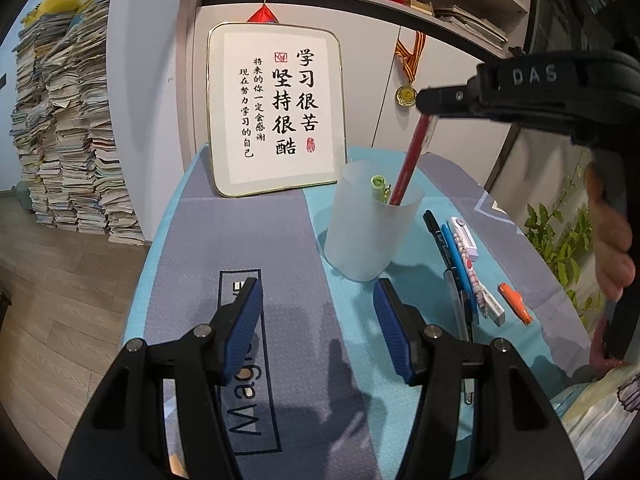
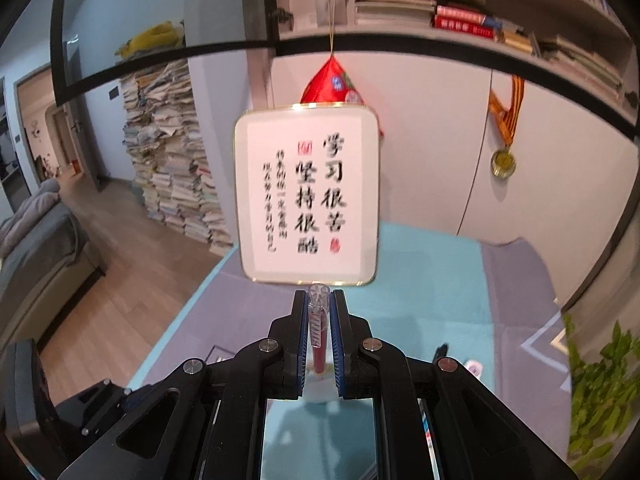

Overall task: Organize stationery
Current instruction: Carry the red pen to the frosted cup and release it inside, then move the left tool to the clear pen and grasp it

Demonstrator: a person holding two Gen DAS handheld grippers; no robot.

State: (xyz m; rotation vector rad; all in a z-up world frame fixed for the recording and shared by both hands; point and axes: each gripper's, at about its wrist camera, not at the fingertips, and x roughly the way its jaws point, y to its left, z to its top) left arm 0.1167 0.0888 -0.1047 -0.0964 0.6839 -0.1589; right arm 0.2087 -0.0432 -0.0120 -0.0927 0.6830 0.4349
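Pens (image 1: 460, 264) left of the task lie on the surface below the right claw (image 1: 430, 114), which pinches a red pen (image 1: 408, 160) dipping into the cup (image 1: 374, 224) beside a green one (image 1: 378, 186); left claw (image 1: 318, 320) spread, idle.

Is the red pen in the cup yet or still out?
Partly in: the red pen has its lower end inside the frosted cup, its top clamped by the right gripper.
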